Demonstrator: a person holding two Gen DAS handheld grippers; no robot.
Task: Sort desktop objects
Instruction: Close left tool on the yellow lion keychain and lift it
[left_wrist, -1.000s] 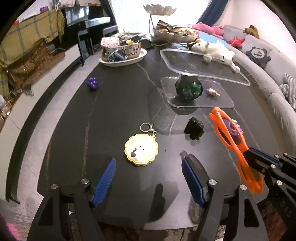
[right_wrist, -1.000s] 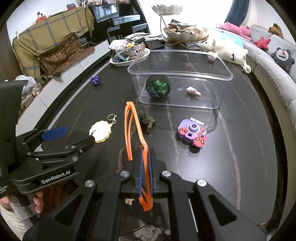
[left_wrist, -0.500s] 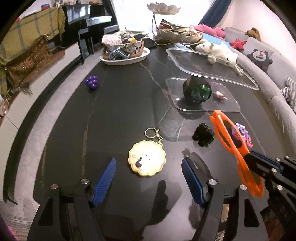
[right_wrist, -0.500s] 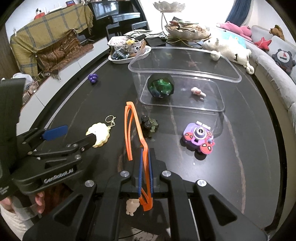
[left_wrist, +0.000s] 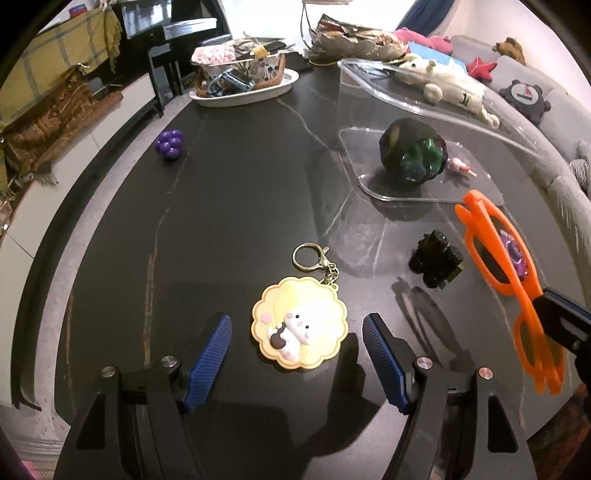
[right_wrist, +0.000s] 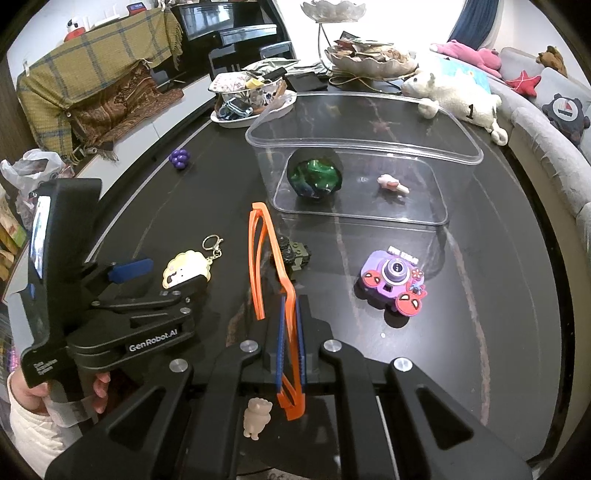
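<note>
- Left gripper (left_wrist: 297, 338): jaws spread, nothing pinched, hanging over the cookie-shaped keychain (left_wrist: 300, 323), which sits between the two blue pads on the black marble table (left_wrist: 229, 206). Whether the pads touch the table, can't tell.
- Keychain: flat yellow rubbery disc with a scalloped rim and a cartoon animal on the face, lying face up near the table's front edge. Looks light, soft and bendy, low profile, so probably awkward to get under. Best bet: pinch across the disc edges, or take the metal end.
- Long axis runs from the disc up through a short chain to the gold ring (left_wrist: 306, 254); the ring end points away from the gripper, toward the clear plastic bin (right_wrist: 369, 155).
- Right gripper (right_wrist: 290, 354): clamped shut on orange glasses (right_wrist: 273, 266), held near one end, frame sticking forward and up. Thin plastic, likely flexes.
- Near the keychain: dark toy truck (left_wrist: 436, 264) beside it, purple toy camera (right_wrist: 393, 282) further over.
- Bin holds a green-black ball (right_wrist: 314, 178) and a small pink figure (right_wrist: 392, 183).
- Purple grape toy (left_wrist: 169, 144) well apart, far side.
</note>
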